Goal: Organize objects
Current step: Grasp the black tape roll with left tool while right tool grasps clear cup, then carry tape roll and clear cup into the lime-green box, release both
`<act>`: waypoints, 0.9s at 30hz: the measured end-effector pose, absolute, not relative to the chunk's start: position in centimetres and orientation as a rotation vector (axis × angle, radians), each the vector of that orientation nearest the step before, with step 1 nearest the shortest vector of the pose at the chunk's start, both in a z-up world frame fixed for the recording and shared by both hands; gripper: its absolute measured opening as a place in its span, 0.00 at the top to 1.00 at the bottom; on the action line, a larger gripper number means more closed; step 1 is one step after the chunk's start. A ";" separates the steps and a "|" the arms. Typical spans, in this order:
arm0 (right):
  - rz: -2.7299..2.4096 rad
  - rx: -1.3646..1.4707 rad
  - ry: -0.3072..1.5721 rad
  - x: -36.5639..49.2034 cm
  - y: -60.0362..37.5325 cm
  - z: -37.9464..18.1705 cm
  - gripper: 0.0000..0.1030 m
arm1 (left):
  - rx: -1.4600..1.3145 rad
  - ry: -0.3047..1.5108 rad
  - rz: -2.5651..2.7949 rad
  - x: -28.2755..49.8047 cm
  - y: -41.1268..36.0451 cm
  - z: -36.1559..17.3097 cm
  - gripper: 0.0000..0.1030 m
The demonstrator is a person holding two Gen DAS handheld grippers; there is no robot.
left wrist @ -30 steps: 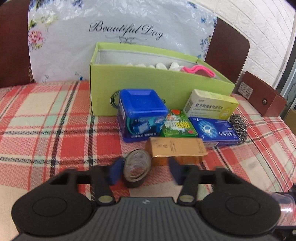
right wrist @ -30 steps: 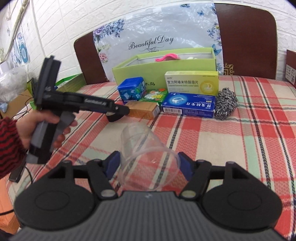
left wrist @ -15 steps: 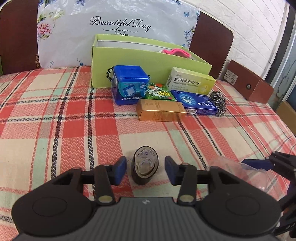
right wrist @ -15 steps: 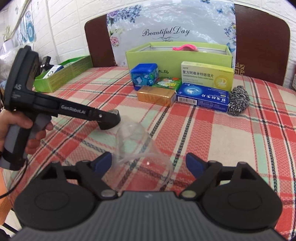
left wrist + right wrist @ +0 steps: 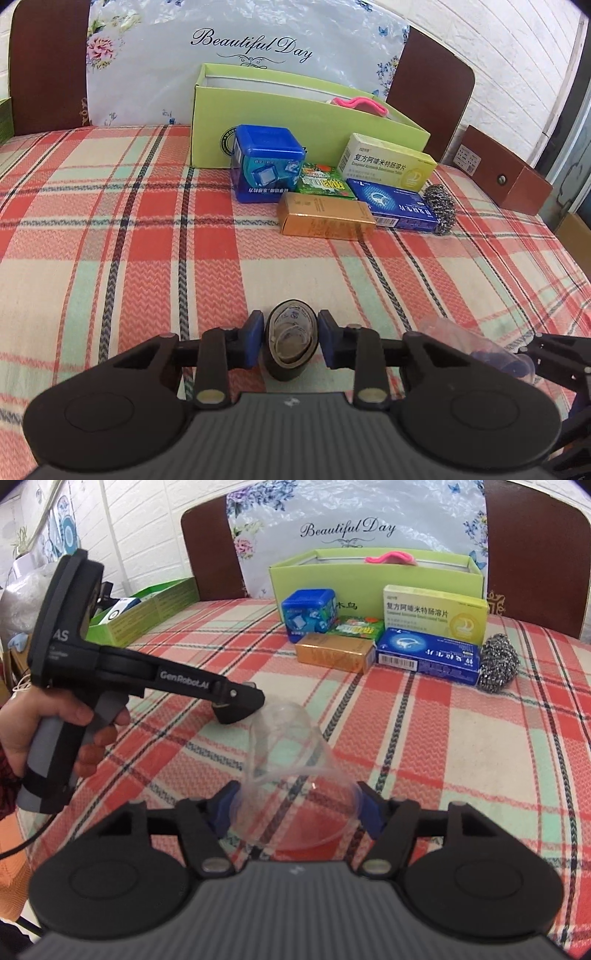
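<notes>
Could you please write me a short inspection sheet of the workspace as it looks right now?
Surface: plaid tablecloth, flat and dry.
Job's things: black tape roll between the left pads; clear plastic cup between the right pads.
Clutter: blue tub, green packet, gold box, yellow box, blue box and steel scourer grouped before the green box.
Grippers: left gripper closing on the roll; right gripper closing on the cup.
Cables: one dark lead below the left handle.
Surroundings: floral bag, brown headboard, white brick wall.

"Beautiful Day" on floral bag (image 5: pixel 251 55); "GenRobot.AI" on left claw (image 5: pixel 240 701)
</notes>
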State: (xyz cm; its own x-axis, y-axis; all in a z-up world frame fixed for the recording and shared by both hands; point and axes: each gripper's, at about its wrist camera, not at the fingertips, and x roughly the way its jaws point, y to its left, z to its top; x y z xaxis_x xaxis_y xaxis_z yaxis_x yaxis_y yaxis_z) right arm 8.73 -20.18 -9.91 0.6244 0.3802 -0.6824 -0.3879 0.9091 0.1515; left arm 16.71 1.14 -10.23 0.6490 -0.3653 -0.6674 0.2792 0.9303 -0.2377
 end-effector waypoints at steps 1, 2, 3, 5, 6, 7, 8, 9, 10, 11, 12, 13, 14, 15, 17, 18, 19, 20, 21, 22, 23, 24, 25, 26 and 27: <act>0.442 -0.012 0.783 8.6 -20.0 -9.8 0.36 | -0.121 0.787 -0.367 16.4 1.2 -10.1 0.68; 0.443 -0.013 0.784 8.4 -20.0 -9.7 0.36 | -0.125 0.792 -0.367 16.1 1.3 -10.0 0.68; 0.442 -0.014 0.782 8.3 -19.9 -9.5 0.36 | -0.128 0.794 -0.368 15.7 1.3 -9.8 0.68; 0.441 -0.017 0.774 8.0 -19.9 -9.0 0.37 | -0.133 0.787 -0.374 15.0 1.4 -9.2 0.68; 0.442 -0.017 0.769 7.8 -19.9 -8.7 0.37 | -0.132 0.781 -0.379 14.7 1.4 -8.8 0.68; 0.445 -0.016 0.761 7.7 -19.9 -8.4 0.37 | -0.132 0.772 -0.387 14.4 1.4 -8.3 0.68; 0.447 -0.014 0.753 7.6 -20.0 -8.0 0.37 | -0.131 0.763 -0.394 14.1 1.5 -7.8 0.68; 0.445 -0.013 0.743 7.5 -20.1 -7.6 0.37 | -0.129 0.753 -0.399 13.9 1.5 -7.2 0.68; 0.440 -0.013 0.730 7.4 -20.1 -7.0 0.37 | -0.129 0.742 -0.408 13.7 1.5 -6.6 0.68; 0.437 -0.011 0.717 7.4 -20.2 -6.5 0.37 | -0.129 0.729 -0.416 13.5 1.6 -5.9 0.68; 0.438 -0.010 0.701 7.4 -20.4 -5.8 0.37 | -0.127 0.717 -0.422 13.4 1.6 -5.3 0.68; 0.439 -0.006 0.685 7.4 -20.6 -5.2 0.37 | -0.123 0.701 -0.430 13.3 1.7 -4.4 0.68; 0.437 -0.002 0.669 7.4 -20.8 -4.4 0.37 | -0.120 0.685 -0.434 13.3 1.7 -3.6 0.68; 0.436 0.003 0.653 7.6 -21.0 -3.7 0.37 | -0.121 0.669 -0.440 13.4 1.8 -2.8 0.68; 0.438 0.013 0.621 8.0 -21.4 -2.2 0.37 | -0.132 0.634 -0.455 13.7 2.0 -1.1 0.68; 0.439 0.017 0.605 8.3 -21.7 -1.5 0.37 | -0.135 0.615 -0.460 13.9 2.1 -0.2 0.68; 0.436 0.023 0.589 8.7 -21.9 -0.7 0.37 | -0.134 0.595 -0.464 14.2 2.1 0.7 0.68; 0.432 0.028 0.576 9.2 -22.2 -0.1 0.37 | -0.132 0.575 -0.465 14.5 2.1 1.6 0.68; 0.428 0.035 0.562 9.7 -22.5 0.6 0.37 | -0.128 0.559 -0.466 14.9 2.0 2.4 0.68; 0.422 0.036 0.550 10.2 -22.7 1.3 0.37 | -0.120 0.543 -0.469 15.4 1.9 3.2 0.68; 0.413 0.034 0.538 10.8 -22.8 1.9 0.37 | -0.115 0.530 -0.469 15.8 1.9 3.9 0.68; 0.403 0.033 0.526 11.5 -23.0 2.5 0.37 | -0.111 0.514 -0.470 16.4 1.8 4.8 0.68; 0.398 0.035 0.516 12.2 -23.2 3.1 0.37 | -0.111 0.501 -0.470 16.9 1.8 5.5 0.68; 0.393 0.038 0.507 13.0 -23.4 3.6 0.37 | -0.113 0.489 -0.467 17.5 1.7 6.1 0.68; 0.383 0.040 0.496 13.8 -23.6 4.1 0.37 | -0.114 0.477 -0.463 18.2 1.7 6.7 0.68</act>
State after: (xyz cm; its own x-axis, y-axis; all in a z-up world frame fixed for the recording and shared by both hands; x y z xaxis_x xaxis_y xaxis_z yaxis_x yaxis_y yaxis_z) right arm 13.84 -23.62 4.14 0.8100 0.3679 -0.4567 -0.3489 0.9283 0.1289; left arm 18.21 1.68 6.67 0.7873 -0.4552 -0.4159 0.4030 0.8904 -0.2118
